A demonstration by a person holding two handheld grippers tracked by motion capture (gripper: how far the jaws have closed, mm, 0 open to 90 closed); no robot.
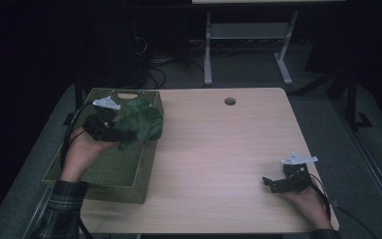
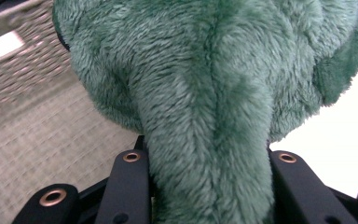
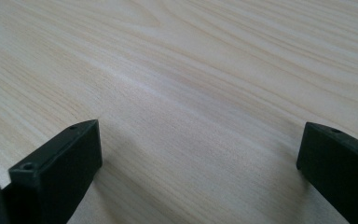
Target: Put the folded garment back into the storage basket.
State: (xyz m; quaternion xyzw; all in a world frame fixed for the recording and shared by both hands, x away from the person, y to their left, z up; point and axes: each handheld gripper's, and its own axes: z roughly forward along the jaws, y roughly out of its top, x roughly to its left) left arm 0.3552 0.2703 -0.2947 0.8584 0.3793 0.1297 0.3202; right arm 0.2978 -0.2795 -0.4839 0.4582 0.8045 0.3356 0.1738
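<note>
The left gripper (image 1: 115, 133) clamps a green plush toy (image 1: 140, 122) over the woven basket (image 1: 114, 169), probably for dropping; right gripper (image 1: 273, 183) at 4 o'clock rests wide open, empty.

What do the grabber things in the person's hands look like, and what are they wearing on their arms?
Each gripper is black: the left gripper and the right gripper both carry a grey three-cornered plate on top and trail a black cable. Up close, the jaws are flat black blocks with small round screw holes, some ringed in copper colour. The left sleeve is dark green plaid; the right sleeve looks similar but barely shows.
</note>
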